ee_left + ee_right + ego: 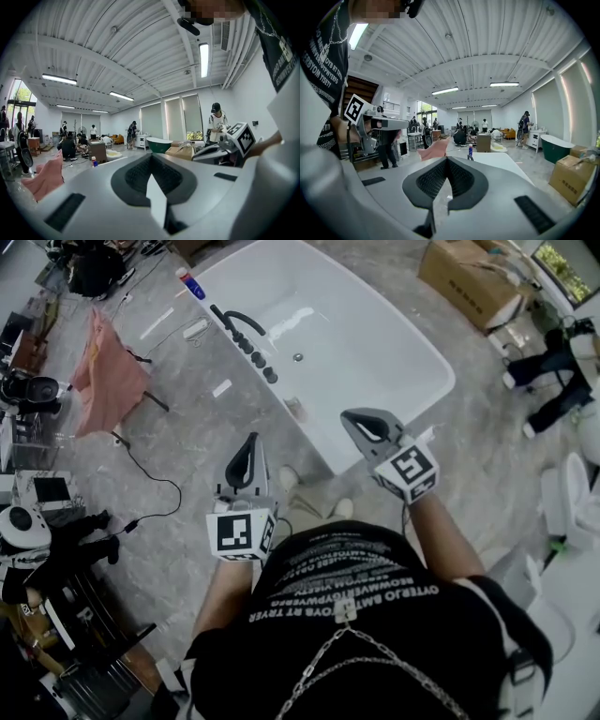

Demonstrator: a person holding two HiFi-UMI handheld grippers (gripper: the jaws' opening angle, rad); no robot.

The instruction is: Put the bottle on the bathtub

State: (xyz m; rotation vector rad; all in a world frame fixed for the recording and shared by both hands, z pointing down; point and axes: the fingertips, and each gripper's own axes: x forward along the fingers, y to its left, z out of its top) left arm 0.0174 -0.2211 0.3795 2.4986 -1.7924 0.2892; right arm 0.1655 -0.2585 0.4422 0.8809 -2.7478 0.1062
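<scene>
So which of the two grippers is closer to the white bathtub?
The right gripper, by the bathtub's near end; the left gripper hangs over grey floor.

The floor (169,427) is grey stone with pale veins, and a black cable (176,493) lies on it at the left of the head view. At the upper left of that view a pink cloth (108,376) hangs on a stand; at the upper right stands a brown cardboard box (469,277). In the left gripper view the ceiling (122,51) is white and ribbed, with long lamps (59,78) shining on it. At the middle, tall windows (176,117) have pale blinds pulled down. The wall (255,98) at the right is white. In the right gripper view a dark staircase (361,91) rises at the left.
</scene>
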